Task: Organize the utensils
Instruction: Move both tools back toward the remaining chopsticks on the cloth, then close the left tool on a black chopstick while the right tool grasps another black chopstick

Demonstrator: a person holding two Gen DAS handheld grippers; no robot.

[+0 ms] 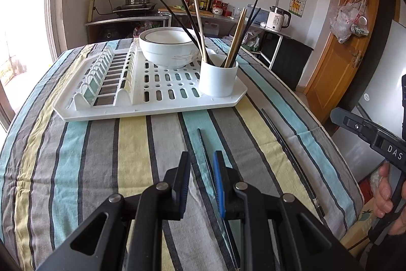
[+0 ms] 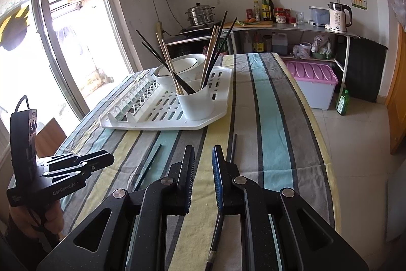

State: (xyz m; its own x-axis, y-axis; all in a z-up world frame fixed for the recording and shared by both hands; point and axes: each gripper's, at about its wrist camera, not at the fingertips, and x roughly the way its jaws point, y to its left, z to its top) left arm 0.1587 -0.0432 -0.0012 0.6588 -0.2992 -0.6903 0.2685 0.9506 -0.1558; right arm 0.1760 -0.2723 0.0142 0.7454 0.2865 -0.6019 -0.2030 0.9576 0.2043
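Two black chopsticks lie on the striped tablecloth. One (image 1: 204, 147) runs under my left gripper (image 1: 201, 161), which is open and empty above it. The other (image 1: 289, 156) lies further right; in the right wrist view it (image 2: 232, 149) runs under my right gripper (image 2: 203, 156), also open and empty. The first chopstick shows there at the left (image 2: 149, 164). A white utensil cup (image 1: 218, 78) (image 2: 195, 100) holding several black and wooden chopsticks stands on the white drying rack (image 1: 127, 108) (image 2: 142, 125).
A white bowl (image 1: 170, 47) (image 2: 182, 67) sits on the rack behind the cup. The table's right edge (image 2: 327, 144) drops to a tiled floor with a pink-lidded bin (image 2: 314, 83). A counter with a kettle (image 1: 277, 18) stands behind.
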